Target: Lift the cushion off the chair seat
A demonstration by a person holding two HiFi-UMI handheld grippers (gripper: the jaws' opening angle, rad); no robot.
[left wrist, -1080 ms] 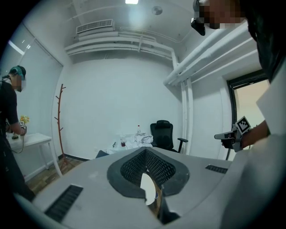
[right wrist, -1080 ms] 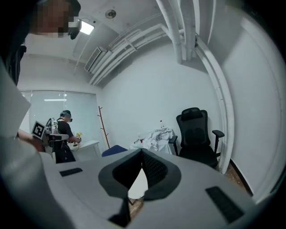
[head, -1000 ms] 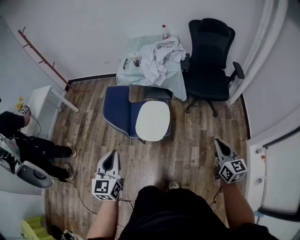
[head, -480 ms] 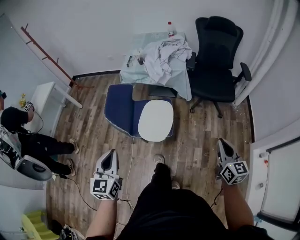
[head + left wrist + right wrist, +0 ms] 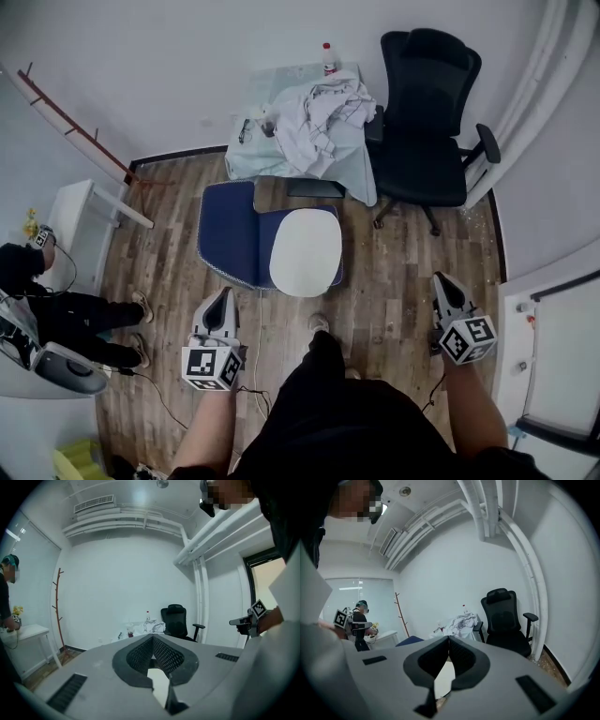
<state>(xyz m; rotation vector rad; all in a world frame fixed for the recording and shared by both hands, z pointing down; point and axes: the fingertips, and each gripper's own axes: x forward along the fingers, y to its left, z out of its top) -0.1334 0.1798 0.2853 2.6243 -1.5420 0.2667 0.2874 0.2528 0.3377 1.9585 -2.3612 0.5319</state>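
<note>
Wood-plank floor (image 5: 394, 281) between white walls (image 5: 187, 66). Against the far wall, black office chair (image 5: 424, 112) beside a cloth-draped tabletop (image 5: 246, 159) heaped with pale laundry (image 5: 323, 112). At left, white side table (image 5: 80, 216) and reddish coat stand (image 5: 75, 119).

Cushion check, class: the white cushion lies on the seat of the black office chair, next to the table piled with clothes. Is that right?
No. The white cushion lies on the seat of the blue chair, not the black office chair. The head view shows this. The rest stands: it is next to the table piled with clothes.
</note>
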